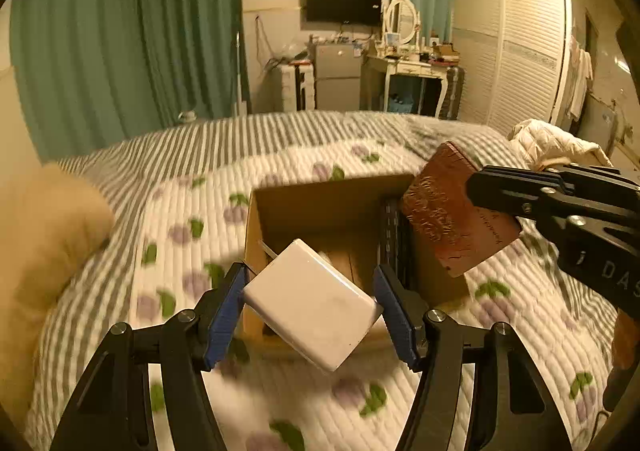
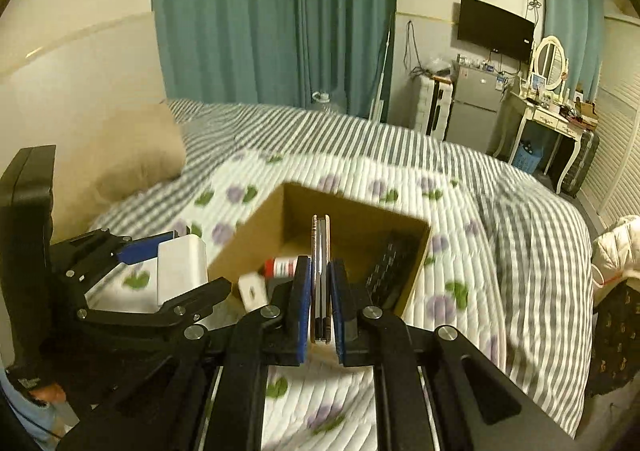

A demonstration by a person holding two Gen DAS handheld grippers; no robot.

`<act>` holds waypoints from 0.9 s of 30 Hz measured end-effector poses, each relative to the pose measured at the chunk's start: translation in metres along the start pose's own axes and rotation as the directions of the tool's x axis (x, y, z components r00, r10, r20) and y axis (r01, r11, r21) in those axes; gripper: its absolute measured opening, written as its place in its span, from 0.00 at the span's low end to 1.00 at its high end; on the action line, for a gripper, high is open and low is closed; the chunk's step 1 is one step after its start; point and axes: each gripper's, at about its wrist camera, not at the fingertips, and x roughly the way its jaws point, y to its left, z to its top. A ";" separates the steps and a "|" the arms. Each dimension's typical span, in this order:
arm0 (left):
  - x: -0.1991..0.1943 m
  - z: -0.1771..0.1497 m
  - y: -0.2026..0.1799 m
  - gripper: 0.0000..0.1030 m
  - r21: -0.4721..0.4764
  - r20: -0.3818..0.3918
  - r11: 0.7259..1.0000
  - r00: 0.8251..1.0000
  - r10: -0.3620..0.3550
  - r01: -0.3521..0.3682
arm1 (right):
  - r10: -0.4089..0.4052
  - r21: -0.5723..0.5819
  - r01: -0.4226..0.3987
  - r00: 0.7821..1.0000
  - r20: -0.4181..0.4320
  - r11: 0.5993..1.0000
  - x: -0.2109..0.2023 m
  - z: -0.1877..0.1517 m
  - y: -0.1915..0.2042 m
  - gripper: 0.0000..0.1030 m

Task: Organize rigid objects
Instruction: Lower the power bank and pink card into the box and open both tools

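Observation:
An open cardboard box (image 1: 256, 235) stands on the bed; it also shows in the right wrist view (image 2: 256, 235). My left gripper (image 1: 310, 311) is shut on a white rectangular block (image 1: 312, 303), held tilted over the box's near edge; the block also shows in the right wrist view (image 2: 182, 271). My right gripper (image 2: 320, 303) is shut on a thin reddish-brown embossed case (image 1: 448, 211), seen edge-on in the right wrist view (image 2: 320, 275), held over the box's right side. Inside the box lie a dark keyboard-like object (image 2: 386, 271), a red-and-white tube (image 2: 280, 266) and a small white piece (image 2: 253, 291).
The bed has a quilt (image 1: 320, 155) with grey stripes and purple flowers. A beige pillow (image 1: 44, 235) lies at the left. A cream jacket (image 1: 548, 143) lies at the bed's right edge. Teal curtains, a fridge, a dressing table and a wardrobe stand beyond.

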 end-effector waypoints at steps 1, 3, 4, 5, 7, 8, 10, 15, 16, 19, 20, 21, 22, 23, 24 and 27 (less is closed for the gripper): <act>0.004 0.006 0.002 0.64 0.005 0.007 1.000 1.000 -0.010 0.010 | -0.005 0.000 0.005 1.000 0.003 1.000 0.005 0.008 -0.003 0.08; 0.016 0.019 0.006 0.64 0.011 0.013 1.000 1.000 -0.025 0.025 | -0.012 0.002 0.012 1.000 0.005 1.000 0.013 0.021 -0.009 0.08; 0.023 0.025 0.008 0.64 0.011 0.006 0.999 0.999 -0.033 0.033 | -0.014 0.009 0.014 1.000 0.004 1.000 0.019 0.029 -0.013 0.08; 0.028 0.027 0.010 0.64 0.008 0.001 0.999 0.999 -0.039 0.039 | -0.017 0.017 0.016 1.000 0.002 1.000 0.025 0.037 -0.017 0.08; 0.040 0.035 0.010 0.64 0.010 -0.010 0.999 0.999 -0.051 0.052 | -0.023 0.022 0.024 1.000 -0.008 0.999 0.036 0.046 -0.024 0.08; 0.047 0.036 0.010 0.64 0.015 -0.015 0.998 0.998 -0.056 0.056 | -0.028 0.022 0.028 1.000 -0.015 0.999 0.044 0.048 -0.026 0.09; 0.065 0.037 0.009 0.64 0.028 -0.026 0.998 0.999 -0.047 0.048 | -0.032 0.024 0.033 0.999 -0.043 0.999 0.063 0.050 -0.029 0.08; 0.103 0.024 -0.004 0.64 0.101 -0.058 0.995 0.998 0.019 -0.013 | -0.003 0.061 0.012 0.991 -0.137 0.998 0.114 0.034 -0.038 0.09; 0.108 0.020 -0.005 0.64 0.113 -0.069 0.993 0.997 0.028 -0.020 | 0.006 0.072 0.005 0.989 -0.151 0.997 0.119 0.030 -0.040 0.09; 0.122 0.011 -0.011 0.64 0.145 -0.098 0.989 0.994 0.042 -0.028 | 0.014 0.099 0.006 0.981 -0.194 0.995 0.139 0.017 -0.045 0.08; 0.127 0.008 -0.011 0.64 0.143 -0.104 0.989 0.994 0.041 -0.026 | 0.011 0.106 0.011 0.979 -0.205 0.994 0.144 0.013 -0.046 0.08; 0.129 0.006 -0.010 0.64 0.139 -0.108 0.990 0.993 0.041 -0.025 | 0.011 0.112 0.013 0.977 -0.214 0.994 0.148 0.009 -0.048 0.09; 0.132 0.005 -0.009 0.64 0.132 -0.117 0.991 0.992 0.040 -0.025 | 0.011 0.116 0.016 0.975 -0.223 0.993 0.153 0.006 -0.049 0.09; 0.135 0.004 -0.009 0.64 0.123 -0.127 0.992 0.991 0.038 -0.022 | 0.009 0.118 0.019 0.973 -0.232 0.993 0.156 0.004 -0.051 0.09; 0.137 0.003 -0.009 0.64 0.115 -0.137 0.993 0.990 0.030 -0.015 | 0.006 0.119 0.024 0.971 -0.239 0.993 0.159 0.001 -0.052 0.09; 0.143 0.001 -0.011 0.64 0.111 -0.150 0.994 0.989 0.016 0.001 | 0.009 0.135 0.026 0.967 -0.253 0.991 0.165 -0.005 -0.055 0.09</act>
